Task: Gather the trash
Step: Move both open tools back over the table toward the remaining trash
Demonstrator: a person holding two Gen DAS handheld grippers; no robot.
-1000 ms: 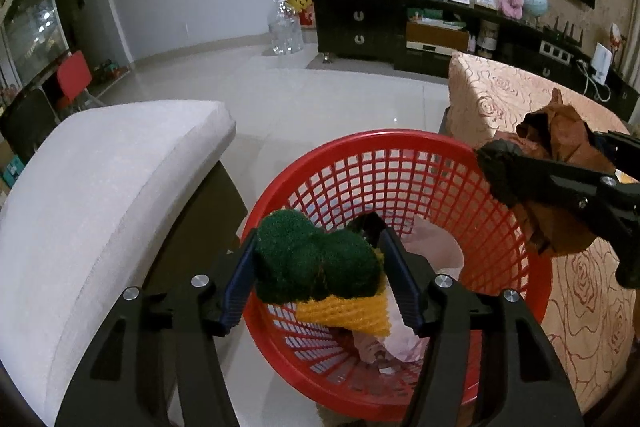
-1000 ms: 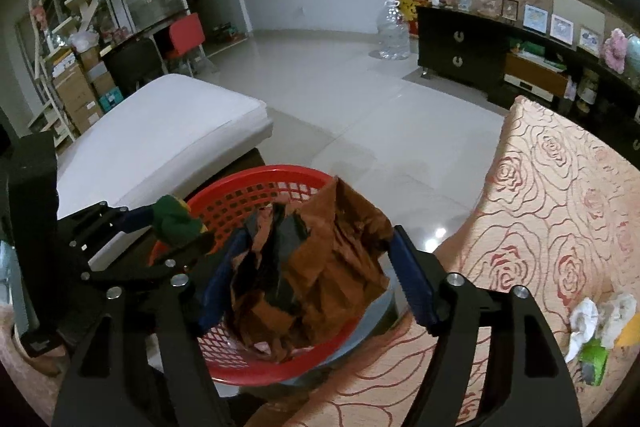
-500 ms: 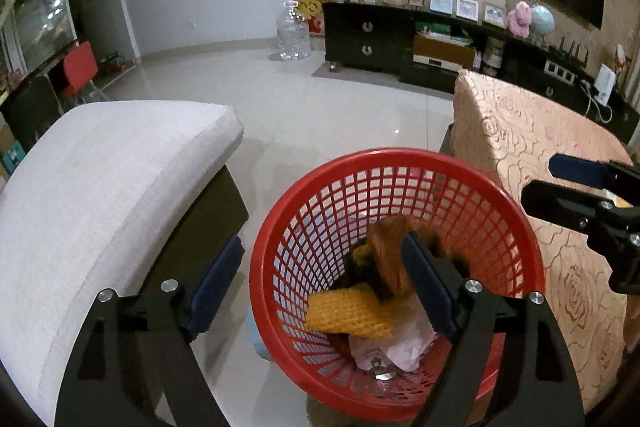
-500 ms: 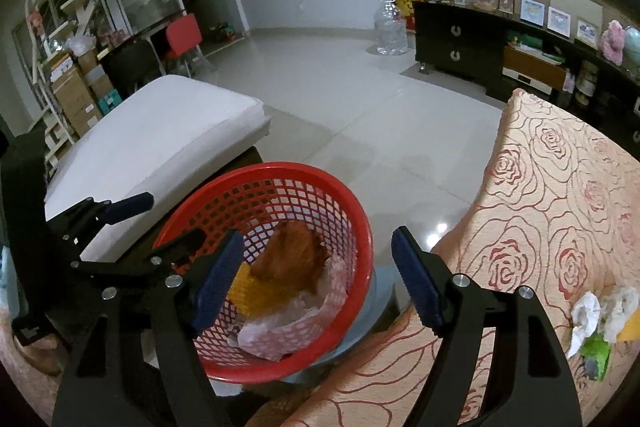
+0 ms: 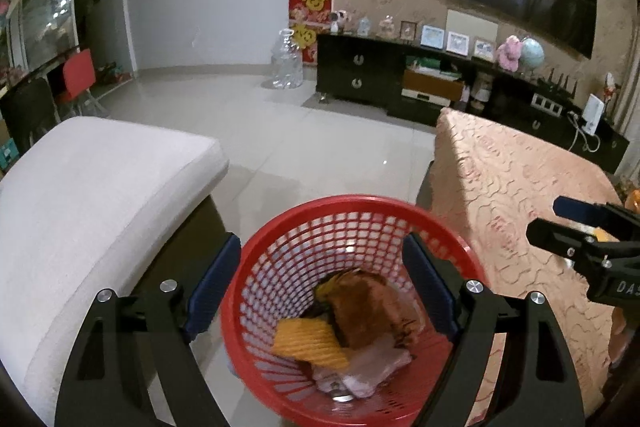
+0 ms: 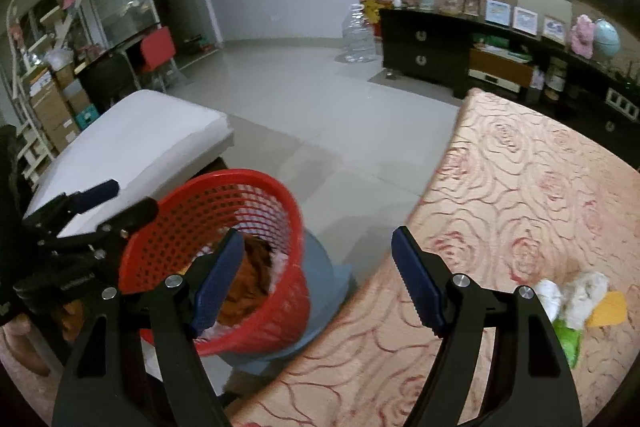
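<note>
Both the left gripper [image 5: 322, 281] and right gripper [image 6: 318, 277] gape wide and empty, the red basket [image 5: 280, 251] of trash at six o'clock below the left.

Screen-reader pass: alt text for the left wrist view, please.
Open left tool above a red plastic mesh basket holding crumpled brown paper and yellow foam netting; white cushion left, rose-patterned tablecloth right.

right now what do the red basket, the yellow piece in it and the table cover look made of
Red basket: looks like moulded plastic, slightly glossy, with a regular lattice of holes.
Yellow piece: seemingly foam netting, matte, with ridged mesh texture; blurred, so not certain.
Table cover: apparently woven fabric, soft sheen, raised rose pattern.
</note>
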